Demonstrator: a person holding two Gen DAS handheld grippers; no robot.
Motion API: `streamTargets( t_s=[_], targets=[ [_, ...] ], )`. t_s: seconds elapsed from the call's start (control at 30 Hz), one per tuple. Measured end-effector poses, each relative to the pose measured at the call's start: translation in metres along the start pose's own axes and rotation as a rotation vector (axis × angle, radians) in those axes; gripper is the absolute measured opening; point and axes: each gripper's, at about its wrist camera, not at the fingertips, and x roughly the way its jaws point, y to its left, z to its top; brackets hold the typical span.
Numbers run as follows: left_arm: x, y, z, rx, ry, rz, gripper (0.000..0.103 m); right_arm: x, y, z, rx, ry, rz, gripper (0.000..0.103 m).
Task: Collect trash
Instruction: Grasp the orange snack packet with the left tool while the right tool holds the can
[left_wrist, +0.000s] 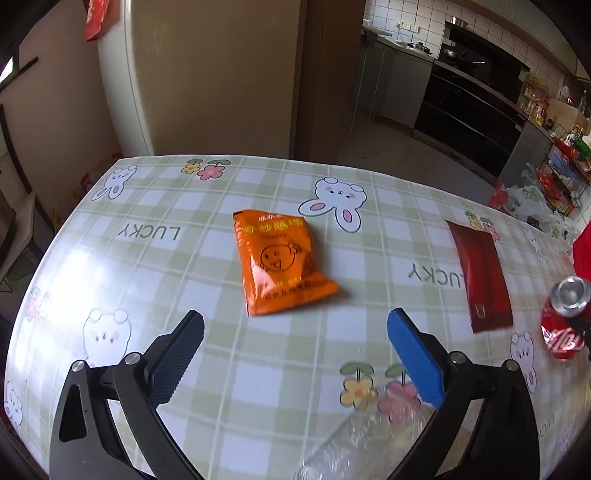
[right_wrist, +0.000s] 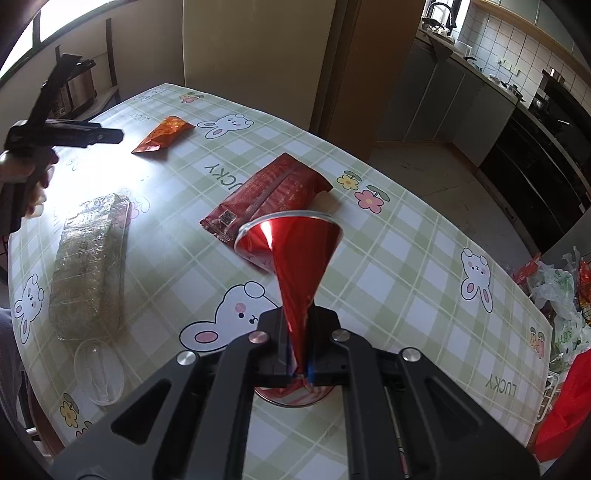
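An orange snack packet (left_wrist: 280, 262) lies flat on the checked tablecloth (left_wrist: 147, 258). My left gripper (left_wrist: 295, 321) hovers just short of it, open, with nothing between its fingers. A crushed red drink can (right_wrist: 291, 243) is squeezed flat in my right gripper (right_wrist: 298, 325), which is shut on it a little above the table. The same can (left_wrist: 563, 317) shows at the right edge of the left wrist view. A dark red wrapper (right_wrist: 266, 195) lies beyond the can. From the right wrist view, the left gripper (right_wrist: 66, 133) is at far left, held by a hand (right_wrist: 22, 173).
A plastic-wrapped block (right_wrist: 90, 266) and a clear plastic cup (right_wrist: 99, 373) lie at the table's left side. Clear plastic (left_wrist: 365, 446) sits under my left gripper. Bags of rubbish (right_wrist: 561, 295) and a red bag (right_wrist: 569, 406) stand on the floor past the right table edge.
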Motion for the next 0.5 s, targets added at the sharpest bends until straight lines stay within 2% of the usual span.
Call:
streamTargets(
  t_s=[0.1, 0.33, 0.43, 0.5],
  targets=[
    [0.032, 0.000, 0.018, 0.016, 0.041, 0.042, 0.097, 0.001, -0.002, -0.004, 0.010, -0.001, 0.001, 0.009],
    [0.078, 0.020, 0.036, -0.033, 0.127, 0.125, 0.097, -0.006, 0.001, -0.010, 0.035, -0.027, 0.010, 0.009],
    [0.090, 0.027, 0.034, -0.076, 0.156, 0.131, 0.097, -0.011, 0.005, -0.014, 0.036, -0.043, 0.016, 0.009],
    [0.093, 0.030, 0.033, -0.104, 0.170, 0.100, 0.092, -0.014, 0.009, -0.017, 0.036, -0.047, 0.018, 0.009]
  ],
)
